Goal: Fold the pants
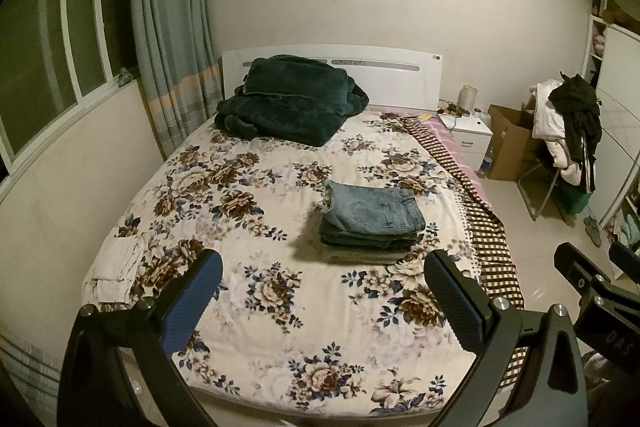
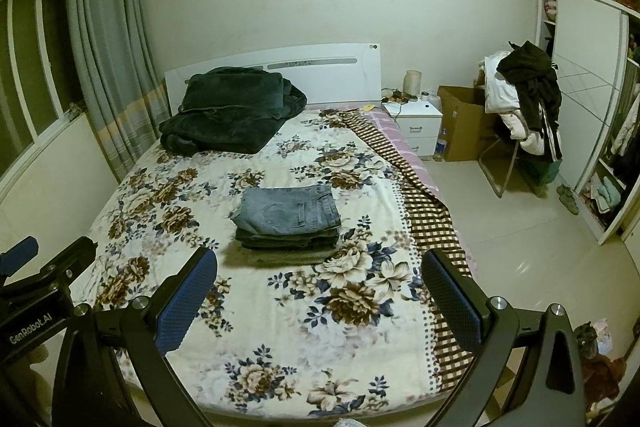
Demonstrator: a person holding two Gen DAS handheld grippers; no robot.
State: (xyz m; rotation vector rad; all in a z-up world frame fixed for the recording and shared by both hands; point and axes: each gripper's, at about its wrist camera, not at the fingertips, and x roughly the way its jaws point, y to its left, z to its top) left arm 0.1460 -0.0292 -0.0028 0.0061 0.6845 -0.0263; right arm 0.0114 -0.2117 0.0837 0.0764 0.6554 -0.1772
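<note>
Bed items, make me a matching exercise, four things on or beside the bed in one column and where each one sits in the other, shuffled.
Things:
1. stack of folded pants
2. dark green blanket
3. white folded cloth
4. cardboard box

Places:
A. on the floor beside the white nightstand
B. bed edge on the window side, near the foot
C. middle of the floral bedspread
D. against the headboard

Pairs: 1-C, 2-D, 3-B, 4-A

A home bedroom: floral-covered bed (image 1: 280, 307); curtains (image 1: 172, 27); nightstand (image 1: 470, 137); open wardrobe (image 2: 588, 107).
</note>
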